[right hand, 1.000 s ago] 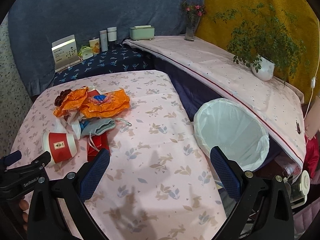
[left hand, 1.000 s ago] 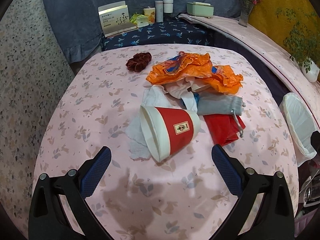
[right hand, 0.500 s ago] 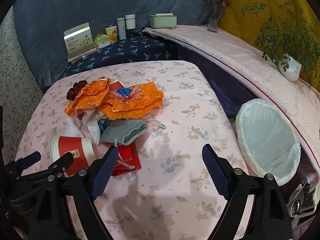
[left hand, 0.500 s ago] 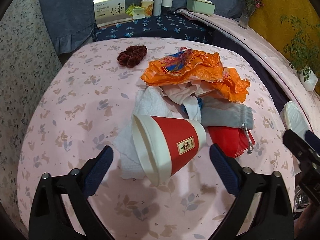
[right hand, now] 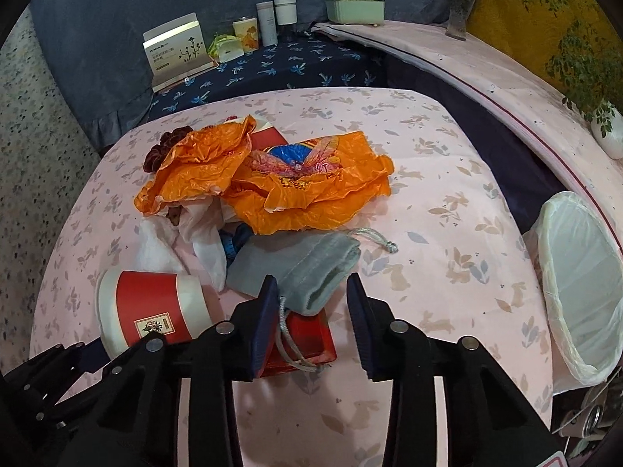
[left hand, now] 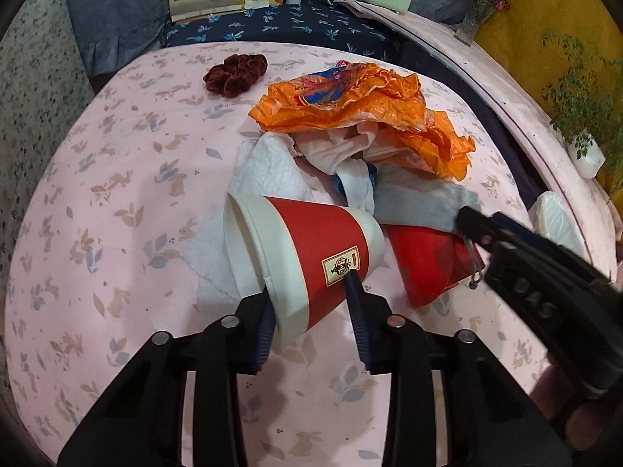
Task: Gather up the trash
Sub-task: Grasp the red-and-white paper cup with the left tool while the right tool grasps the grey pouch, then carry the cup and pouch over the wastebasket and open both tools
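Observation:
A red and white paper cup [left hand: 307, 257] lies on its side on the pink table; it also shows in the right wrist view [right hand: 152, 307]. My left gripper [left hand: 311, 292] is shut on the cup's rim end. My right gripper [right hand: 311, 295] has its jaws partly closed around a grey drawstring pouch [right hand: 303, 268] and a red box [right hand: 307, 338] under it; a gap shows on the right side. An orange plastic bag [left hand: 362, 105] and white tissues [left hand: 264, 171] lie behind. A bin with a white liner [right hand: 580, 284] stands at the right.
A dark red scrunchie [left hand: 235, 74] lies at the far side of the table. A shelf behind holds a card box [right hand: 177, 50], bottles [right hand: 276, 19] and a green box [right hand: 354, 7]. A potted plant [right hand: 603, 128] stands on the ledge at right.
Both grippers moved forward to the pile and narrowed. The left closed on the paper cup. The right came down over the grey pouch and red box.

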Demonstrator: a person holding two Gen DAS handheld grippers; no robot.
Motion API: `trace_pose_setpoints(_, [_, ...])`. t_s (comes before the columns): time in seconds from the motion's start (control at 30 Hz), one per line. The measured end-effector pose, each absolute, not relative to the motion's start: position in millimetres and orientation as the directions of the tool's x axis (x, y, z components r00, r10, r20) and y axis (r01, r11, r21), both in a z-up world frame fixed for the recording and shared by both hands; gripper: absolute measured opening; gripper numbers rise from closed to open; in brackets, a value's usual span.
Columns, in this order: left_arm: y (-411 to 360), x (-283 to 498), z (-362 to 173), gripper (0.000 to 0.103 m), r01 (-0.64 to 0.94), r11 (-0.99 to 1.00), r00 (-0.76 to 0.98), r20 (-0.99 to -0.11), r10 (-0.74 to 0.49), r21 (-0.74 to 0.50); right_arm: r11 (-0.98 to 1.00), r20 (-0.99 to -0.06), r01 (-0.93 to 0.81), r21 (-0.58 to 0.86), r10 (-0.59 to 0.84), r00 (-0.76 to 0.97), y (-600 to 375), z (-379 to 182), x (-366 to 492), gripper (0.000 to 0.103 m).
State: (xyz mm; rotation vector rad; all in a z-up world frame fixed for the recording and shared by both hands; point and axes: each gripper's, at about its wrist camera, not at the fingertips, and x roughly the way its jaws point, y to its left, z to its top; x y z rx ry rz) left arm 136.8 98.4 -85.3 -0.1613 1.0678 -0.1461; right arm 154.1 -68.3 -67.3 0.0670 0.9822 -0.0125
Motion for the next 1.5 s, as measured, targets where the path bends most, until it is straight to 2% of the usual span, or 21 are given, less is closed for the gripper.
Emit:
trace_pose_setpoints(0.07, [98, 136, -83, 0.027, 0.043, 0.978, 0.482, -0.853, -0.200, -0.205, 0.998, -0.841, 0.033, 0.056, 0.029, 0.540, -66, -74, 158, 0.018])
trace_pose_setpoints(0.13, [97, 134, -80, 0.023, 0.054, 0.978, 0.490, -0.848, -0.202, -0.201, 0.997, -0.846, 0.027, 0.066, 0.042, 0.531, -65, -79, 159, 0.012])
trace_pose_setpoints(0.4, [91, 129, -67, 0.003, 0.075, 0.975, 0.509, -0.832, -0.218, -0.209, 0.998, -0.807, -0.005, 0.064, 0.054, 0.588, -67, -56, 144, 0.005])
trace_pose_setpoints(0.73, [73, 113, -31, 0.002, 0.128, 0.971, 0.573, -0.784, -0.238, -0.202, 0.994, -0.731, 0.024, 0.103, 0.059, 0.680, -97, -3, 120, 0.004])
trace_pose_setpoints(1.03, [45, 97, 3, 0.002, 0.221, 0.949, 0.597, -0.738, -0.315, -0.226, 0.989, -0.658, 0.076, 0.130, 0.029, 0.753, -137, 39, 92, 0.004])
trace_pose_setpoints(1.27, [9, 96, 21, 0.002, 0.299, 0.925, 0.590, -0.716, -0.373, -0.236, 0.979, -0.616, 0.170, 0.113, -0.065, 0.785, -181, 57, 71, 0.004])
trace_pose_setpoints(1.5, [-46, 102, 31, 0.002, 0.394, 0.886, 0.553, -0.708, -0.440, -0.243, 0.954, -0.617, 0.282, 0.106, -0.159, 0.771, -235, 54, 59, 0.004])
